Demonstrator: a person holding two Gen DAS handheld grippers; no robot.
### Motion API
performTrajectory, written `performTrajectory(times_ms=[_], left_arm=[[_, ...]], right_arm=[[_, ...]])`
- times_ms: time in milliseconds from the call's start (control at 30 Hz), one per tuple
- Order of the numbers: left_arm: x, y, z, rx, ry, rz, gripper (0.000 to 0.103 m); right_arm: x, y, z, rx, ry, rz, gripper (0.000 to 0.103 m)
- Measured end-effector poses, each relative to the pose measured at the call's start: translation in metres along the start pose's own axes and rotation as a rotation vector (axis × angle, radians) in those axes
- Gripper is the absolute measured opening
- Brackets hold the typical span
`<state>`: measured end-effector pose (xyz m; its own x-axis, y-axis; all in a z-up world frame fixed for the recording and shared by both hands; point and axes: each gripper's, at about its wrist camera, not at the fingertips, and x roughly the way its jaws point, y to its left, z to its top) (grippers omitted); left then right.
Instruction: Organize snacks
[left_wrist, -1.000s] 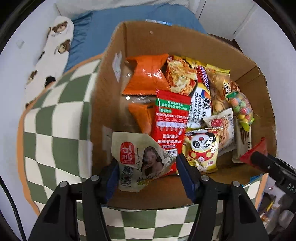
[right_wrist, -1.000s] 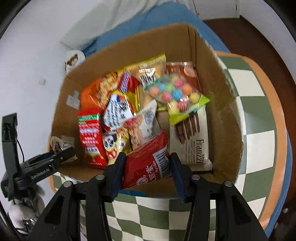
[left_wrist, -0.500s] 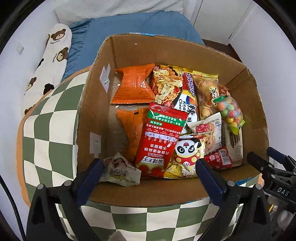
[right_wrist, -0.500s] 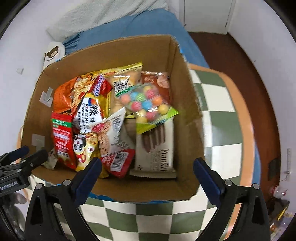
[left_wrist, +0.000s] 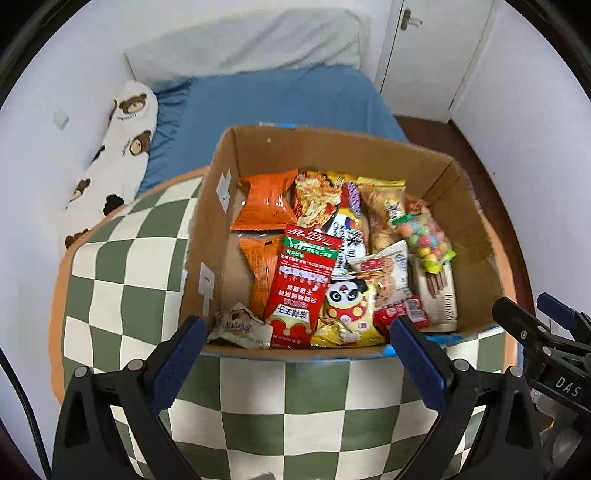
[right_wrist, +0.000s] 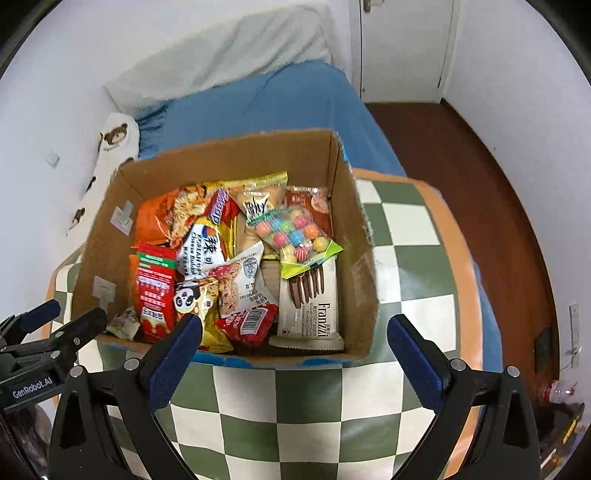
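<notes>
Surface: checkered cushion (left_wrist: 122, 273) on blue bed (left_wrist: 280, 99) | box (right_wrist: 236, 155) | tools (left_wrist: 295, 332) (right_wrist: 295, 332): wide, empty

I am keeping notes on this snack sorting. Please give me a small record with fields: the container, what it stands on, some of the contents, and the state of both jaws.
container: open cardboard box
stands on: green and white checkered cushion
contents: many snack packets, among them a red packet, a panda packet, a candy ball bag, an orange packet and a chocolate stick pack
near left corner: small pale packet
left gripper: jaws just opened, wide apart, nothing between them
right gripper: jaws just opened, wide apart, nothing between them
behind the box: blue bed
</notes>
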<state>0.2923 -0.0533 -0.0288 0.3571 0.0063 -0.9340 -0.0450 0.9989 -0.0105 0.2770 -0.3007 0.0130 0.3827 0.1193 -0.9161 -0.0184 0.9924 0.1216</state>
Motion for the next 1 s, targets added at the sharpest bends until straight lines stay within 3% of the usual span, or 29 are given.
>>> performTrajectory(times_ms=[500, 1000], left_arm=[[-0.132, -0.002, -0.08, -0.028, -0.25, 0.052, 0.102], [-0.203, -0.008, -0.141, -0.014, -0.331, 0.08, 0.102]], right_arm=[[-0.149, 0.007, -0.081, -0.071, -0.273, 0.008, 0.103], [-0.244, 0.008, -0.147, -0.097, -0.394, 0.001, 0.103]])
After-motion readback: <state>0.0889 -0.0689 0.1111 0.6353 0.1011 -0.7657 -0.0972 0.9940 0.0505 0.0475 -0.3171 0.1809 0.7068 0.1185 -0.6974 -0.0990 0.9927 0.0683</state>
